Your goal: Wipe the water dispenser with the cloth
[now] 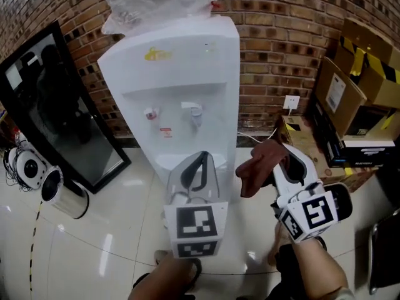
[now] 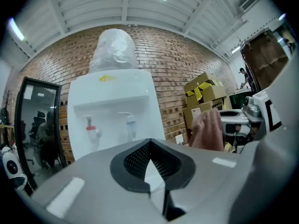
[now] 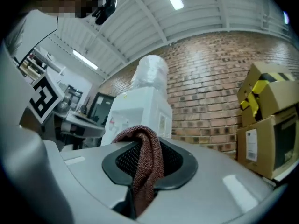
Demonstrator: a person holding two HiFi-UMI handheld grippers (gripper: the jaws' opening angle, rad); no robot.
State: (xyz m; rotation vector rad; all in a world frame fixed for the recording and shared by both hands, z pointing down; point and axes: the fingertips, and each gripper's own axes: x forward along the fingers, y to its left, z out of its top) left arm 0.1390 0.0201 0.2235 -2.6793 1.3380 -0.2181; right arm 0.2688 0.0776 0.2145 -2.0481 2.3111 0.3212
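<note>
The white water dispenser (image 1: 181, 86) stands against the brick wall, with a plastic-wrapped bottle (image 1: 162, 2) on top and a red tap (image 1: 150, 113) and a pale tap (image 1: 194, 112) in its recess. My left gripper (image 1: 201, 158) hangs just before the dispenser's lower front, its tips together and nothing between them. In the left gripper view the left gripper (image 2: 149, 146) points at the dispenser (image 2: 112, 106). To the right of the dispenser, my right gripper (image 1: 289, 161) is shut on a brown cloth (image 1: 257, 170). The cloth (image 3: 147, 167) drapes over the pads of the right gripper (image 3: 147, 146).
A black framed panel (image 1: 56, 111) leans on the wall at the left, with a metal canister (image 1: 65, 195) and a white device (image 1: 25, 164) near its foot. Cardboard boxes (image 1: 350, 92) are stacked at the right. A wall socket (image 1: 291, 102) sits beside the dispenser.
</note>
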